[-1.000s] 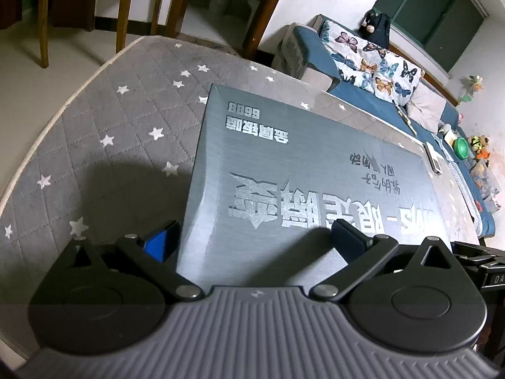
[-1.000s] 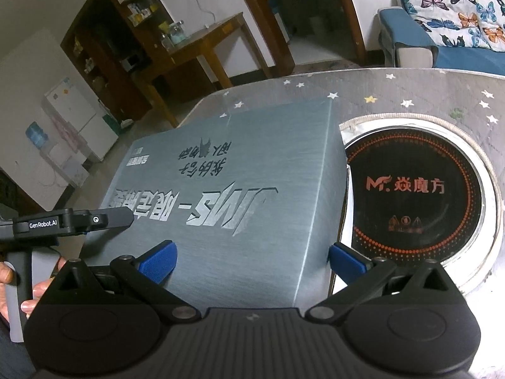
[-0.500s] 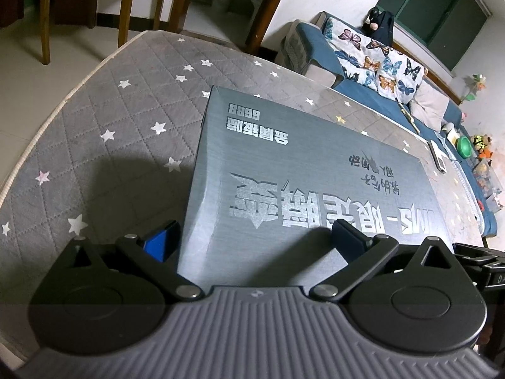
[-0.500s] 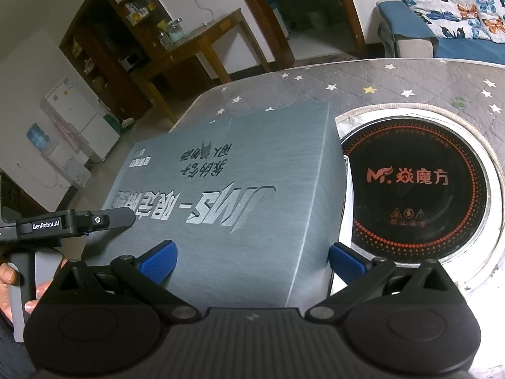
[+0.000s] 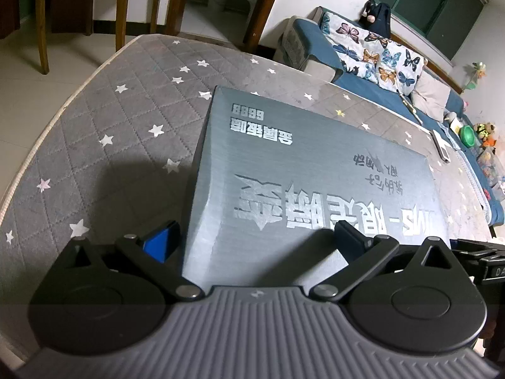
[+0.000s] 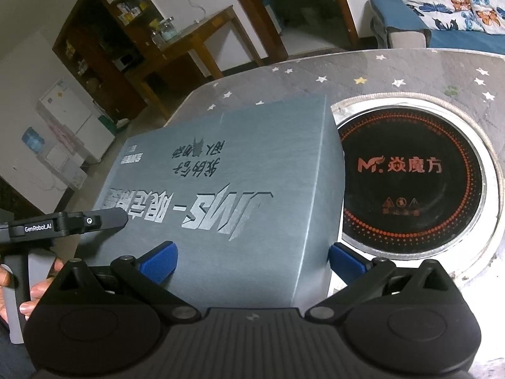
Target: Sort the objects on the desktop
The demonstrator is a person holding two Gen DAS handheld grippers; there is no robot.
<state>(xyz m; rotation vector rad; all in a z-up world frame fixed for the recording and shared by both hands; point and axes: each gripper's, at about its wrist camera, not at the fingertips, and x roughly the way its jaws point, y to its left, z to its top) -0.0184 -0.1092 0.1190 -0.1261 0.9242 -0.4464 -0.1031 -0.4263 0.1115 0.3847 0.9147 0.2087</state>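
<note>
One large grey box with silver lettering lay flat on the quilted, star-patterned worktop in the left wrist view. The left hand-held gripper stood with its fingers spread wide, one beside the box's left edge, the other over its lid, neither seen pressing it. A blue sofa with butterfly cushions sat beyond.

In the right wrist view, the right hand-held gripper was likewise spread apart, straddling the box's near right corner. The box lay just beside a round black induction cooktop set into the worktop. The other gripper's handle, held by a hand, showed at left.
</note>
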